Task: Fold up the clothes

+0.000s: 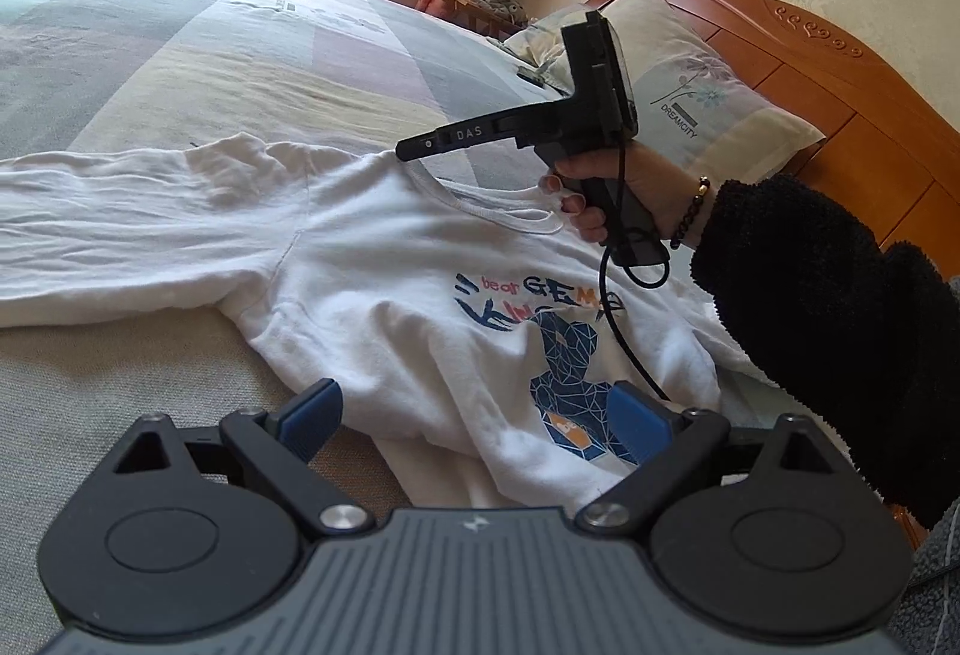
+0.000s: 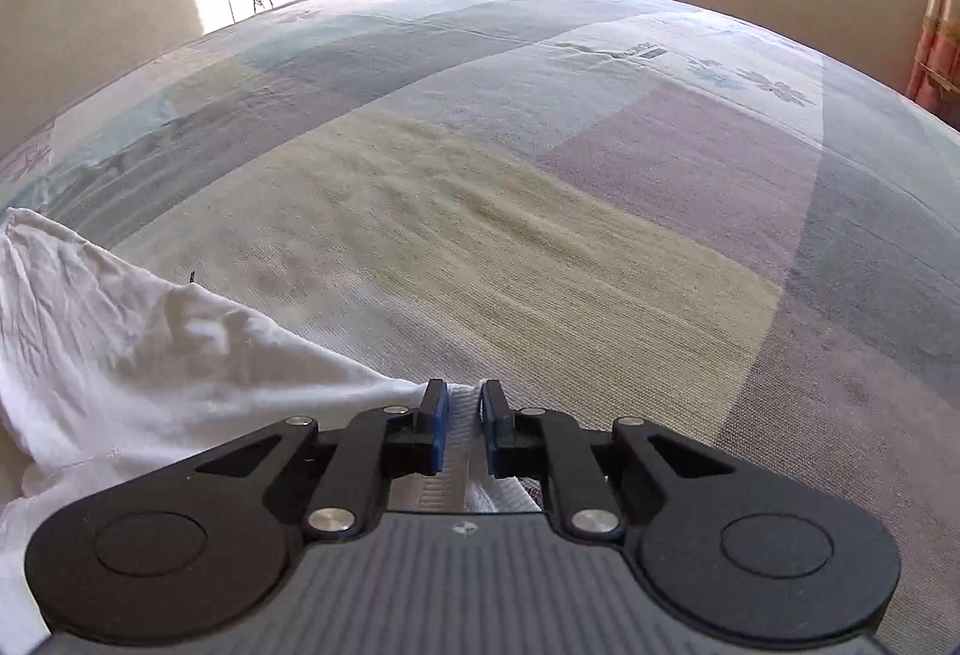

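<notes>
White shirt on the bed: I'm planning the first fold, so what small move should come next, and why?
Probably close the left gripper on the shirt's body. Its fingers are wide open over the white long-sleeved shirt, gripping nothing, while the right gripper already pinches the ribbed collar. The shirt lies spread, sleeve out, on the bed, so both need a hold before a fold.

Legible text: "DAS" in white on the black finger of the right gripper (image 1: 414, 148); "DREAMCITY" on the pillow (image 1: 690, 73) at far right; "bear GEM…" partly readable, creased, on the white shirt (image 1: 420, 271) chest print.
</notes>
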Action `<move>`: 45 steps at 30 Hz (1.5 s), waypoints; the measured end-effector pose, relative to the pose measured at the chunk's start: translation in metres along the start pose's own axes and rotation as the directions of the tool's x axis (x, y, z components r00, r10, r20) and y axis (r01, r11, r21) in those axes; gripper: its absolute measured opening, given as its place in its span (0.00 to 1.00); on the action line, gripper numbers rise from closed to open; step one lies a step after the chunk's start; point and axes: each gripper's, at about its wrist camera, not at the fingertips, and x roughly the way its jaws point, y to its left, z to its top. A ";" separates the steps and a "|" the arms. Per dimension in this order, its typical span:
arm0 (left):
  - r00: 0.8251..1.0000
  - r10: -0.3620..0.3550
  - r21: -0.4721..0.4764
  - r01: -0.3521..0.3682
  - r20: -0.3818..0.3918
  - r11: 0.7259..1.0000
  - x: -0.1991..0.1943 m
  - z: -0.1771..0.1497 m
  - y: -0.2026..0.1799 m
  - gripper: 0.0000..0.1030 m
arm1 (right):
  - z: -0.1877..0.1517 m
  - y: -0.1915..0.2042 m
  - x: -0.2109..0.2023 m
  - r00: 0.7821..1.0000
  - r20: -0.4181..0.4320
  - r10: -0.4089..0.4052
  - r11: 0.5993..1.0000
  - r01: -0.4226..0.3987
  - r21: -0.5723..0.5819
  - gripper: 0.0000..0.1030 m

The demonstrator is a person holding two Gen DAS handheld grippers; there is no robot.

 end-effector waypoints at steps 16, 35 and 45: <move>0.992 0.037 0.100 -0.025 -0.121 0.995 0.002 -0.016 -0.055 0.92 | -0.161 0.062 -0.205 0.992 -0.097 0.076 0.974 -0.053 0.223 0.69; 0.971 0.159 0.445 -0.064 -0.180 0.893 0.002 -0.073 -0.148 0.92 | -0.308 0.170 -0.271 0.983 -0.048 -0.176 0.885 0.179 0.430 1.00; 0.969 0.218 0.666 -0.089 -0.113 0.740 0.023 -0.081 -0.210 0.92 | -0.326 0.180 -0.262 0.940 -0.119 -0.321 0.878 0.342 0.334 1.00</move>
